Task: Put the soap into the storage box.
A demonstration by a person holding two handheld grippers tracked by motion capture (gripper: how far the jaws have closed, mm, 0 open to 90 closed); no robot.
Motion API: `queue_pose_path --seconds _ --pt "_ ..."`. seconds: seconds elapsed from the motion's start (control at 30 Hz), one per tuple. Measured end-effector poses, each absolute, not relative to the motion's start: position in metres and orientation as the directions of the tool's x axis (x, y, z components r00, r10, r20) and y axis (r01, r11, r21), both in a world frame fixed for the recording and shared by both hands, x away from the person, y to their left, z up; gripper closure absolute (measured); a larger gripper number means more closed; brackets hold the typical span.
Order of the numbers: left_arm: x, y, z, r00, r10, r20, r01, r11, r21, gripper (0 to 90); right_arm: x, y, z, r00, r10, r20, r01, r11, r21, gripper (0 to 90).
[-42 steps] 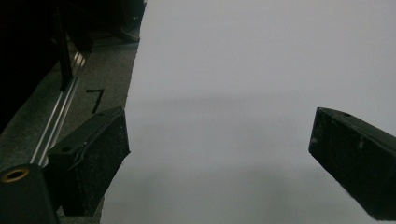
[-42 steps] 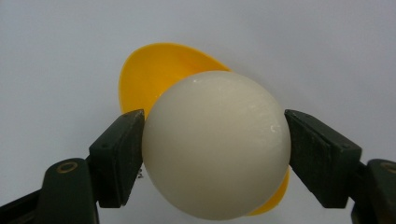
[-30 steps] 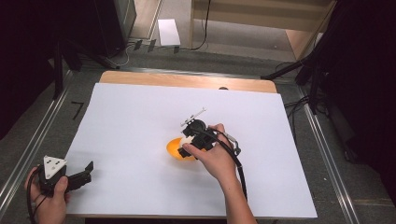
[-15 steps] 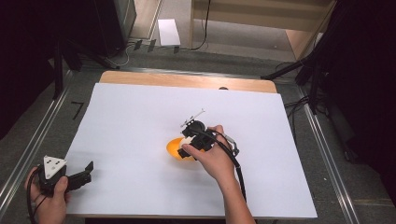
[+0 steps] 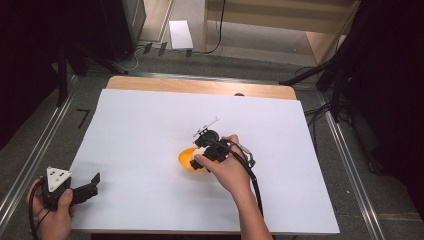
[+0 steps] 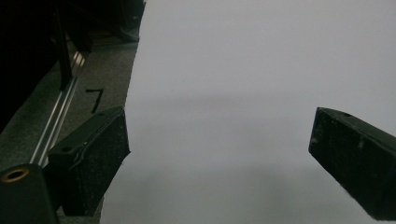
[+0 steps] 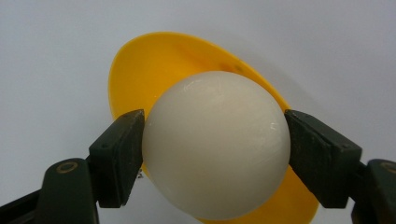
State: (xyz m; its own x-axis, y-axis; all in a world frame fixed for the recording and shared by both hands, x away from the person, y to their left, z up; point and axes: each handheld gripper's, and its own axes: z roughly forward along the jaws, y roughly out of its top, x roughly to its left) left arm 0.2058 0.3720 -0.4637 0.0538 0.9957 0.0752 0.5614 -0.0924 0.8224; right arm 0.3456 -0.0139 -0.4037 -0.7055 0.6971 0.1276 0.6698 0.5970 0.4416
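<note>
A white egg-shaped ball is pinched between the jaws of my right gripper, held just over a shallow yellow bowl. In the high view the right gripper sits near the middle of the white sheet with the yellow bowl under its tip. My left gripper rests at the sheet's front left corner, jaws spread wide with nothing between them; the left gripper looks out over bare white sheet.
The white sheet covers a wooden table edged by metal rails. Grey floor with a black mark lies left of the sheet. Cables and dark stands crowd the far side.
The right gripper has shifted slightly with the ball over the bowl. The left gripper has stayed where it was.
</note>
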Motion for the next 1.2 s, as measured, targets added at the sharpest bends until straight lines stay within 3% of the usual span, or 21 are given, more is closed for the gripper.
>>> queue_pose_path --seconds 0.67,1.2 --pt "0.206 0.372 -0.464 0.054 0.996 0.076 0.562 -0.094 0.822 5.6 0.346 -0.023 -0.396 -0.698 0.7 0.154 0.676 0.573 0.463 28.0" --pt "0.206 0.372 -0.464 0.055 0.995 0.078 0.564 -0.095 0.821 5.6 0.343 -0.045 -0.388 -0.669 0.734 0.117 0.673 0.532 0.514 23.8"
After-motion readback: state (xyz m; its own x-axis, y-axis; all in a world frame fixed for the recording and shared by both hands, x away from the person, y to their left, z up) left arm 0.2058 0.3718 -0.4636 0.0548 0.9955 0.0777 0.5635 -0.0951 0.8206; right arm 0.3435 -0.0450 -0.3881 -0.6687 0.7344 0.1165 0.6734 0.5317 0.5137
